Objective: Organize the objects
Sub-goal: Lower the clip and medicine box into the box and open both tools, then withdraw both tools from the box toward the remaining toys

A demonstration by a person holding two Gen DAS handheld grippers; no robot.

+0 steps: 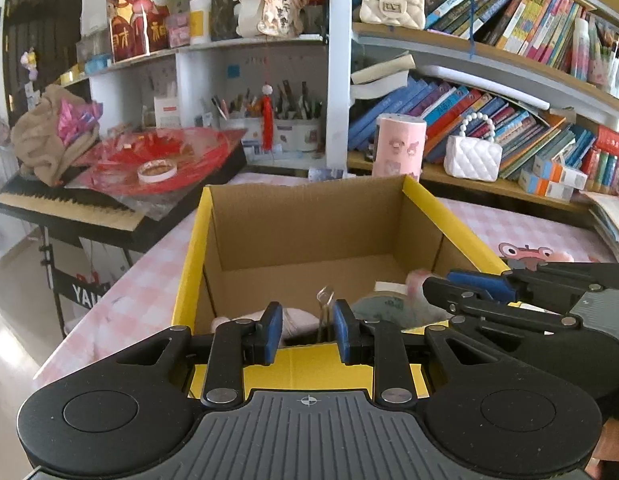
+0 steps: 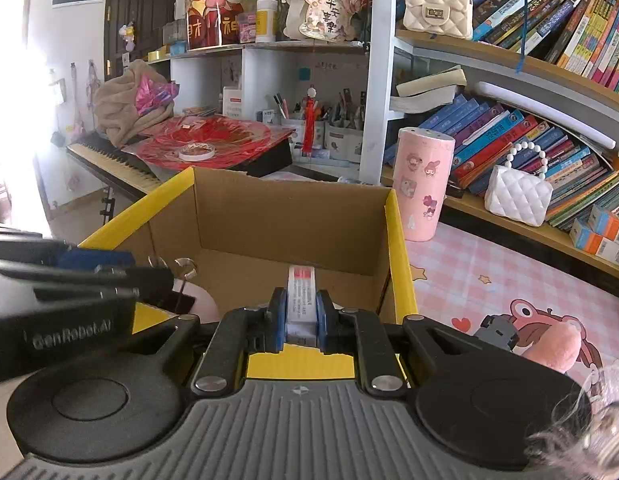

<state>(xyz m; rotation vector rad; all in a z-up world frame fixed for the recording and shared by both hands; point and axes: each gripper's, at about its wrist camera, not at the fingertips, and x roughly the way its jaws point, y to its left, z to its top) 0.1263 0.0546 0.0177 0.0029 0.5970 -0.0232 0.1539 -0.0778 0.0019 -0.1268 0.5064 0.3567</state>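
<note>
An open cardboard box with yellow flaps stands on the pink checked table; it also shows in the right wrist view. My left gripper hangs over the box's near edge, jaws apart, with a metal binder clip standing beside the right pad, not squeezed. The clip's wire handles show by the left gripper in the right wrist view. My right gripper is shut on a small white box with a red label, held over the cardboard box's near right corner. Pink and grey items lie inside.
A pink sticker-covered cylinder stands behind the box's right corner. A pink plush toy and a small grey object lie on the table at right. Bookshelves with books and white handbags fill the back. A keyboard stands left.
</note>
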